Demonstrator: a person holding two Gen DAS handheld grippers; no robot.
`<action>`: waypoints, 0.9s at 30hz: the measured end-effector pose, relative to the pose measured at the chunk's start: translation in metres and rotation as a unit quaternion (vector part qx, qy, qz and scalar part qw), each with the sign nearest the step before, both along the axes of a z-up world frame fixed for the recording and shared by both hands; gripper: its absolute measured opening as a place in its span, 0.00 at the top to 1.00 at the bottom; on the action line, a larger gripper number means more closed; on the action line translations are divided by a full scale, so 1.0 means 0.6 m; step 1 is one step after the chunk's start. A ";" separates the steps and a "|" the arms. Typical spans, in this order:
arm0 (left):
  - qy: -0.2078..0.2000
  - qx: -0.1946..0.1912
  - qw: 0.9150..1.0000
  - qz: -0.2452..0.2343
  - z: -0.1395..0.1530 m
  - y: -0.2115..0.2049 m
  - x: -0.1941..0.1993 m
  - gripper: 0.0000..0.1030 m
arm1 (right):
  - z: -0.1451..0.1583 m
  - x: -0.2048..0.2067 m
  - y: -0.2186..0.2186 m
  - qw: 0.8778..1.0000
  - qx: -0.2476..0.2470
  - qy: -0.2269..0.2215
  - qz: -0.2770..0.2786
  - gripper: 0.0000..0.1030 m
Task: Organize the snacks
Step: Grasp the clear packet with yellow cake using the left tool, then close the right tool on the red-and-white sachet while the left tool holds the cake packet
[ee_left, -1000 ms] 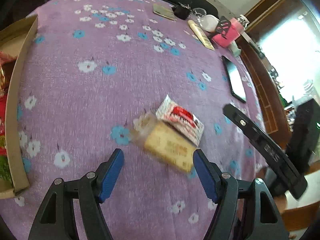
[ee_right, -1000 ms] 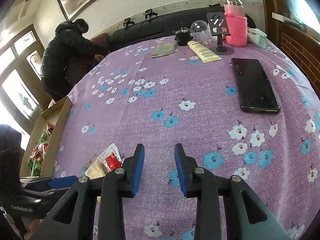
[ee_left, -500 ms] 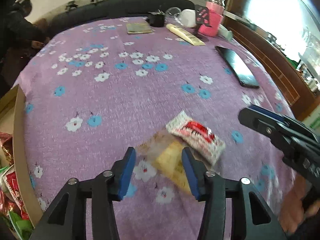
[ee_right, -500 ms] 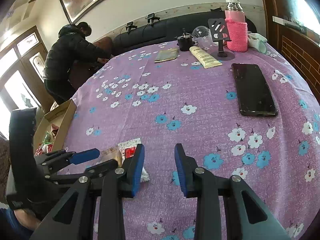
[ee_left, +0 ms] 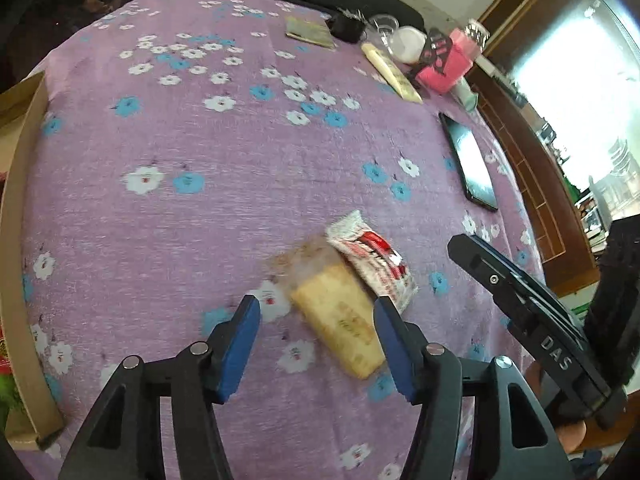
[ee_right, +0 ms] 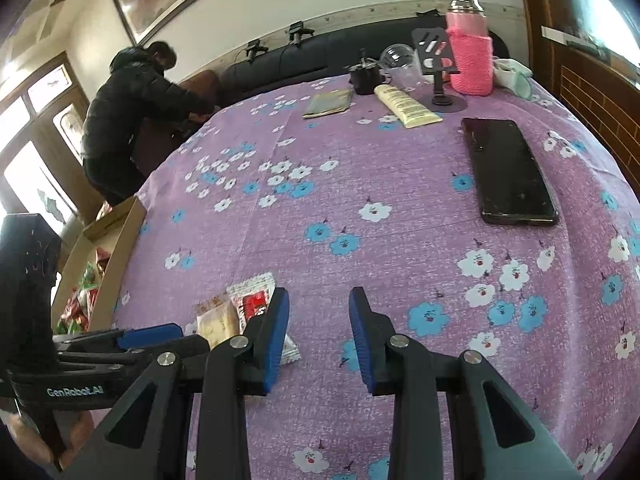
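My left gripper (ee_left: 316, 340) hangs just over the purple flowered tablecloth (ee_left: 200, 232), its jaws opening, with the near end of the yellow biscuit packet (ee_left: 340, 316) lying between the blue pads; I cannot tell whether the right pad touches it. The white-and-red snack packet (ee_left: 372, 264) lies against the biscuit packet's far right side, overlapping its edge. My right gripper (ee_right: 318, 336) waits just beside both packets, on their right, its jaws parted a little and holding nothing.

Along the table's left edge sits the cardboard box (ee_right: 116, 240) with bright snack wrappers inside. Farther out on the right lies a black phone (ee_right: 508, 172), flat on the cloth. At the far rim cluster a cream tube (ee_right: 406, 106), a green booklet (ee_right: 328, 104), a phone stand (ee_right: 440, 72) and a pink-sleeved bottle (ee_right: 470, 48). Beyond, a person in a dark jacket (ee_right: 132, 116) bends by the sofa.
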State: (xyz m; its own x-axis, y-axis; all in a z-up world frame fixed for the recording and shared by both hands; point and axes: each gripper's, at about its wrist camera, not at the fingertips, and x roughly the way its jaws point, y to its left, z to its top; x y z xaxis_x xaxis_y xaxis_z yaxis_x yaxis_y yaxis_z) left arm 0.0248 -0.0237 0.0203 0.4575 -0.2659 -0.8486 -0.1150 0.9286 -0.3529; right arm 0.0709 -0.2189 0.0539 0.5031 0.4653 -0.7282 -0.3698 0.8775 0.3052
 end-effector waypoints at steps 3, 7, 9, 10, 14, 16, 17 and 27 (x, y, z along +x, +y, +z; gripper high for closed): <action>0.001 0.067 0.998 -0.006 -0.001 -0.035 0.009 0.39 | 0.004 0.000 -0.005 1.000 0.006 -0.002 -0.004 0.71; -0.024 0.154 0.987 -0.034 -0.008 -0.073 0.016 0.39 | 0.009 -0.003 -0.009 1.000 0.010 -0.007 -0.006 0.71; -0.032 0.182 0.982 -0.049 -0.011 -0.076 0.011 0.50 | 0.010 -0.004 -0.010 1.000 0.010 -0.008 -0.005 0.71; -0.040 0.187 0.980 -0.062 -0.010 -0.073 0.003 0.52 | 0.010 -0.005 -0.009 1.000 0.010 -0.007 -0.003 0.71; -0.052 0.177 0.980 -0.073 -0.010 -0.027 -0.021 0.57 | 0.006 -0.008 0.006 1.000 0.004 -0.003 0.020 0.70; -0.058 0.172 0.981 -0.068 -0.011 -0.006 -0.026 0.64 | 0.002 -0.011 0.022 0.999 -0.007 -0.002 0.036 0.64; -0.059 0.168 0.982 -0.067 -0.011 0.001 -0.027 0.64 | -0.001 -0.012 0.030 0.999 -0.014 -0.003 0.043 0.61; -0.077 0.159 0.982 -0.063 -0.011 0.010 -0.039 0.64 | -0.039 -0.016 0.103 0.991 -0.107 -0.017 0.083 0.57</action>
State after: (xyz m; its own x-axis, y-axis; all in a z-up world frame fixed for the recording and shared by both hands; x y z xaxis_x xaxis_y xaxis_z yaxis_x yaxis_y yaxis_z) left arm 0.0012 -0.0177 0.0136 0.5676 -0.0613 -0.8211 0.0404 0.9981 -0.0465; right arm 0.0612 -0.1574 0.0304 0.4579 0.3806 -0.8034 -0.5211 0.8471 0.1043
